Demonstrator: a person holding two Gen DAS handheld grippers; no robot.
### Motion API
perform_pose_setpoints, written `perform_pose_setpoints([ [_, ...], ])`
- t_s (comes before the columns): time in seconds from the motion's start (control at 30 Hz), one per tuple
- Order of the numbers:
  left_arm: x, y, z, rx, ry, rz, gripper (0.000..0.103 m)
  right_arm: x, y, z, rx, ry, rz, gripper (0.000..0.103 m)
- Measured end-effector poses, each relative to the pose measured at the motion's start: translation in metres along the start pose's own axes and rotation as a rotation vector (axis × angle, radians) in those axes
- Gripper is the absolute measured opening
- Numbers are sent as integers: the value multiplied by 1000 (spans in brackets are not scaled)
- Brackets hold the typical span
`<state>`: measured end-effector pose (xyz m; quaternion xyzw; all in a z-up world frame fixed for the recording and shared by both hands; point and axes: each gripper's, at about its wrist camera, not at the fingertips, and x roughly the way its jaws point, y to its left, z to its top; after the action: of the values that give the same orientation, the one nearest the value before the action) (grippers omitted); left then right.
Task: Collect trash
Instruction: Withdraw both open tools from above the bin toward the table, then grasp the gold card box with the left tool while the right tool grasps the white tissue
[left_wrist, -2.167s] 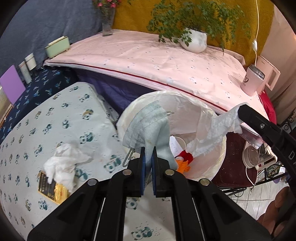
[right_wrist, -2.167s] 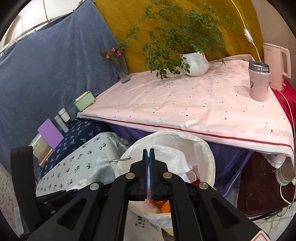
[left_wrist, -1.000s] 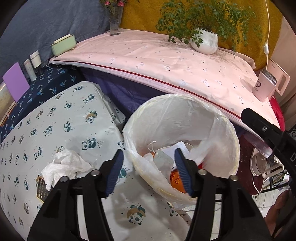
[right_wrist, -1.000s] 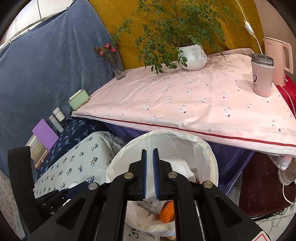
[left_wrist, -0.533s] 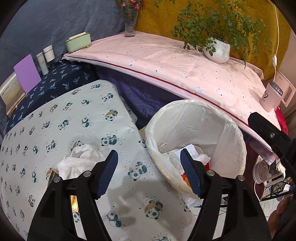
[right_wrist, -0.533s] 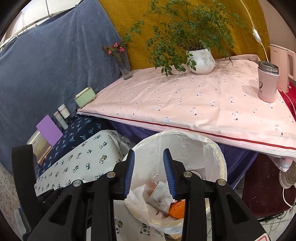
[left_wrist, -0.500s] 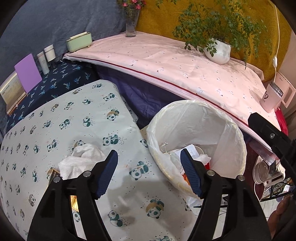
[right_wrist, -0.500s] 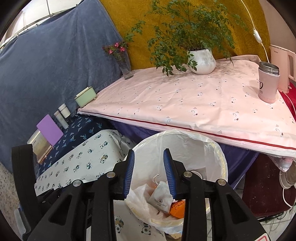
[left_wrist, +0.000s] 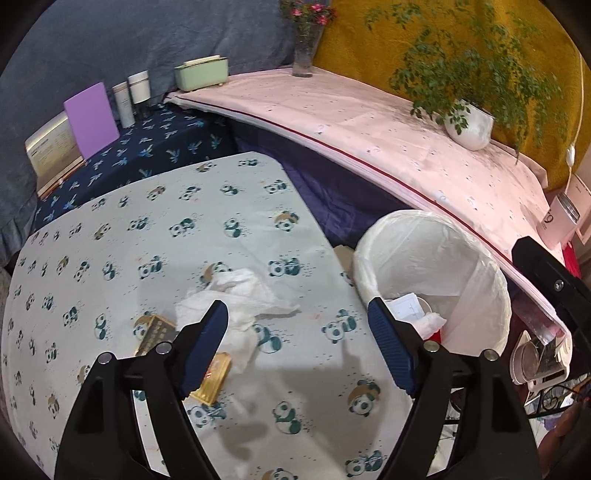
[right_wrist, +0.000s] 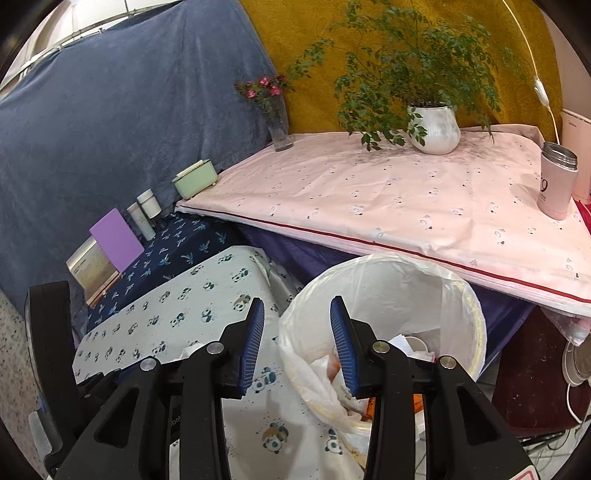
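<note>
A white-lined trash bin (left_wrist: 436, 258) stands at the right edge of the panda-print table (left_wrist: 177, 229) and holds paper and orange scraps; it also shows in the right wrist view (right_wrist: 399, 295). A crumpled white tissue (left_wrist: 240, 295) lies on the panda cloth, over gold wrappers (left_wrist: 214, 376). My left gripper (left_wrist: 299, 339) is open and empty above the cloth, between the tissue and the bin. My right gripper (right_wrist: 297, 339) is open and empty, over the bin's left rim.
A pink-covered table (right_wrist: 406, 199) behind the bin carries a potted plant (right_wrist: 432, 125), a flower vase (right_wrist: 277, 125) and a pink tumbler (right_wrist: 557, 181). A purple card (left_wrist: 92, 118), small bottles and a green box (left_wrist: 201, 72) stand at the back left.
Both grippers opened and dropped their trash into the bin. The left gripper then swung left over the panda cloth towards the tissue; the right one opened wider.
</note>
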<state>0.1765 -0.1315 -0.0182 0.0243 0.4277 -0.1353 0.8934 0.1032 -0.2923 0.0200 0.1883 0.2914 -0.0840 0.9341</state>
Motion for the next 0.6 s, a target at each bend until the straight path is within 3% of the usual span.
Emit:
perform_pose_setpoints([
  [0.27,-2,39,-13,-93,15,80,80,4,28,-11,-40,31,31,37],
  [0.6,13,74,-42,-236,110,231,80,18,54,-32,-73,86,70,37],
])
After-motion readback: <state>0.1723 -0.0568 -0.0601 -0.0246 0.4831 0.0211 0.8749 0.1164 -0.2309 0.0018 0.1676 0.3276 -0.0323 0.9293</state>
